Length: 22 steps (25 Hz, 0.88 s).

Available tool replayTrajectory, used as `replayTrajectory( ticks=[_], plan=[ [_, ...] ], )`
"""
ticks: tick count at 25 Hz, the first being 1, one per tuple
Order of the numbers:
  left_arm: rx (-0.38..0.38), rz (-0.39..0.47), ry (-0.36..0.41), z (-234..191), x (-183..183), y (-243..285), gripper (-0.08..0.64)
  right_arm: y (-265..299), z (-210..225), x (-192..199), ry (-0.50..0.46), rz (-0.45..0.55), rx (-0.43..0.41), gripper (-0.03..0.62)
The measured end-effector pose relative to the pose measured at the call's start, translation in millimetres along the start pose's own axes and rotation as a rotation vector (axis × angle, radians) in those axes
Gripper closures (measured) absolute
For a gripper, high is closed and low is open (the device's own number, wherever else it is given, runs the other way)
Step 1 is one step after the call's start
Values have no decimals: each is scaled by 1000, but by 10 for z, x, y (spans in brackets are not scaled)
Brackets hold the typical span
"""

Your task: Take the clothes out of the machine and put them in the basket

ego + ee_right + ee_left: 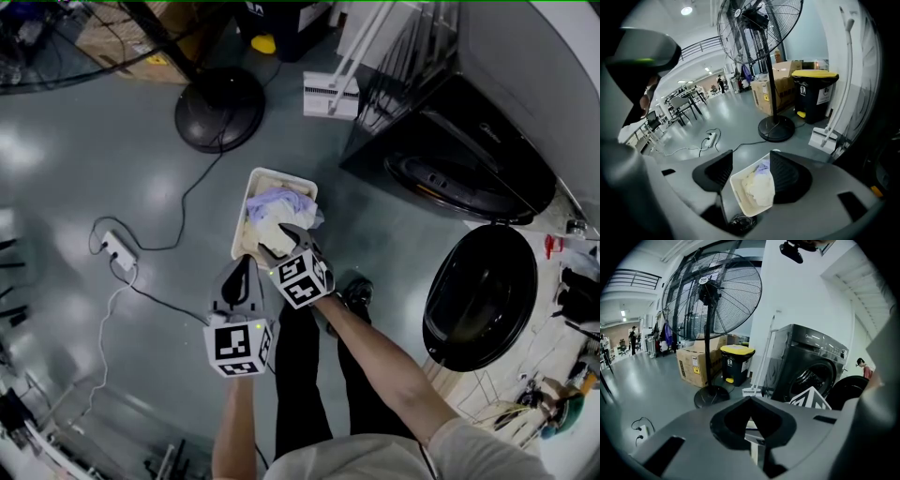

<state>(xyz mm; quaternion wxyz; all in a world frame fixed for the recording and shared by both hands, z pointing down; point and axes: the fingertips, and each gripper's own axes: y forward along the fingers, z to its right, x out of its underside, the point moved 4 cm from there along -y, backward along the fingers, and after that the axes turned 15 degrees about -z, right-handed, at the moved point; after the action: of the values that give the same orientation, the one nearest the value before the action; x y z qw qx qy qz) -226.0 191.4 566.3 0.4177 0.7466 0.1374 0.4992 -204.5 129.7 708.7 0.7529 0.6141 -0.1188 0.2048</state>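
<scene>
Our left gripper (pixel 242 272) nearest us, jaws pressed together on nothing, our right gripper (pixel 281 242) just ahead, jaws apart and empty above the clothes (pixel 277 211), heaped in the white basket (pixel 277 172) on the floor, washing machine (pixel 511 84) beyond, its door (pixel 480 295) open

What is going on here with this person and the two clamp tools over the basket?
A person standing on the grey floor is moving laundry from a washing machine to a basket, with a hand-held gripper in each hand. The machine's round door stands open. The right gripper is above the white basket with its jaws apart and nothing pinched. A pile of clothes lies in the basket. The left gripper is just beside it, jaws together and empty.
</scene>
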Motion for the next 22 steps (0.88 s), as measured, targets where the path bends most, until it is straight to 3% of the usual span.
replayTrajectory(
  ticks=[8,11,15,22],
  plan=[
    [7,6,5,12,-42,28,541,-71,84,34,47,20,29,366],
    [5,5,8,6,-55,23,541,-123,120,21,67,24,52,419],
    [11,-2,13,43,-47,43,541,-206,198,26,83,35,87,544],
    [14,-9,15,132,-76,85,541,-445,368,47,149,98,79,568]
  ],
)
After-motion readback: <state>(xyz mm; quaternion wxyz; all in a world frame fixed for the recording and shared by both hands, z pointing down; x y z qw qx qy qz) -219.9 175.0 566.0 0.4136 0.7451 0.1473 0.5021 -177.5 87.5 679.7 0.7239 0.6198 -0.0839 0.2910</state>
